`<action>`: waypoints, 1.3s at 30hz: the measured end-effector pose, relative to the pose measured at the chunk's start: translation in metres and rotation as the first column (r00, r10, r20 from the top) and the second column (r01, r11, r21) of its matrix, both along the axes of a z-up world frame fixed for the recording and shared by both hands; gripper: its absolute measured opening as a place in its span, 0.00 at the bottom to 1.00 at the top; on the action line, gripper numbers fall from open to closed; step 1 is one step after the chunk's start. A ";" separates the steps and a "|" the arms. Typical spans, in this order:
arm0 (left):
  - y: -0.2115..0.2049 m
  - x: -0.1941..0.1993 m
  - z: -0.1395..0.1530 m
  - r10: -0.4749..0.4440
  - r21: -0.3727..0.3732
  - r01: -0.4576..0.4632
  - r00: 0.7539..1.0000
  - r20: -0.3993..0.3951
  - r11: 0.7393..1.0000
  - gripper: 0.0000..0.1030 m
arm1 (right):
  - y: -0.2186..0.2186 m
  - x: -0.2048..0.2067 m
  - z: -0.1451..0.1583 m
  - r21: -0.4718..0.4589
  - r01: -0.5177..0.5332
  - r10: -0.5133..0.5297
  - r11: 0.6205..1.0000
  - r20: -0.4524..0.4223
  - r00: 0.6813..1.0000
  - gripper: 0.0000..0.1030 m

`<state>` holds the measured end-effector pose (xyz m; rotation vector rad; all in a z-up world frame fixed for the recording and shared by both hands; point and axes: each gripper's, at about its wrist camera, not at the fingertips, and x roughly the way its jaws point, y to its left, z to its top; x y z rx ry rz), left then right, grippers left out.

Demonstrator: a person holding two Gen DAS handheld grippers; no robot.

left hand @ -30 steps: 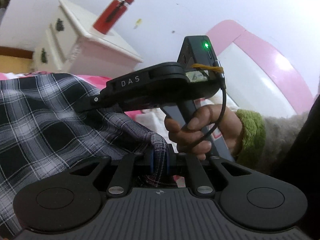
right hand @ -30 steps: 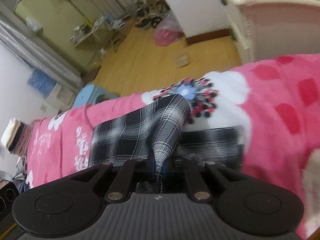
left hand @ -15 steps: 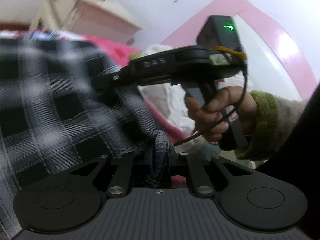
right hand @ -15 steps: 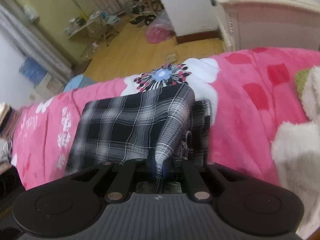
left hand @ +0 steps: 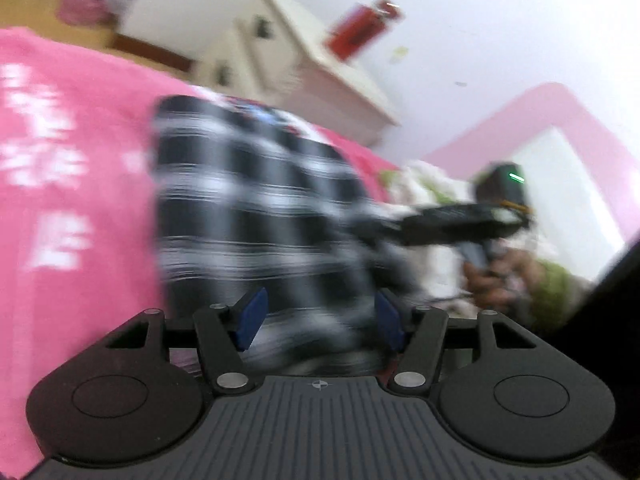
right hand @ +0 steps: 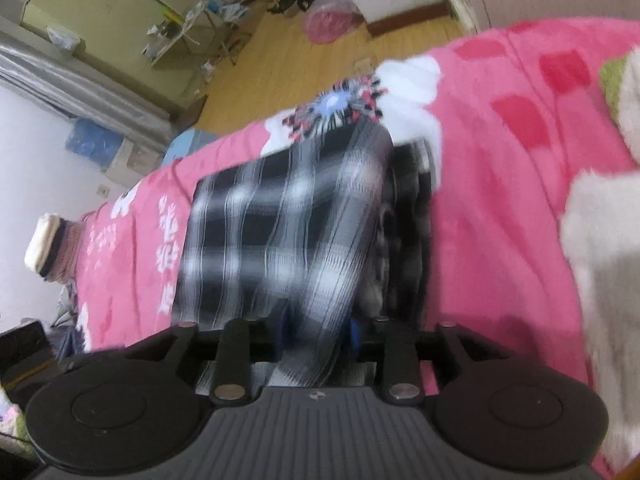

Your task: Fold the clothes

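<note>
A black-and-white plaid cloth garment (left hand: 256, 200) lies folded on a pink fleece blanket with white lettering and flowers (left hand: 72, 208), blurred in both views. The left gripper (left hand: 318, 314) has its blue-padded jaws spread and opening, plaid fabric lying between them without either pad clearly pressing it. The right gripper (right hand: 320, 332), held at the garment's near right corner, is also opening, with a raised fold of the plaid cloth still running between its jaws.
</note>
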<state>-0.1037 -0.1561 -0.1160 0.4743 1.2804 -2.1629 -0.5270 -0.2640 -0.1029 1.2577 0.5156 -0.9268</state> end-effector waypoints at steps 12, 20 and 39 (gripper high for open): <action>0.017 -0.004 0.012 0.087 0.021 -0.092 0.984 0.157 0.996 0.58 | 0.075 -0.037 0.000 0.098 0.037 -0.047 0.995 0.100 0.994 0.42; 0.024 0.004 0.006 0.253 0.013 -0.265 0.935 0.247 0.964 0.58 | 0.096 -0.055 -0.002 0.073 0.120 -0.133 0.990 0.224 0.965 0.42; 0.021 -0.016 -0.015 0.279 -0.076 -0.270 0.896 0.346 0.960 0.58 | 0.090 -0.012 -0.005 0.030 0.018 -0.020 0.999 0.062 0.998 0.28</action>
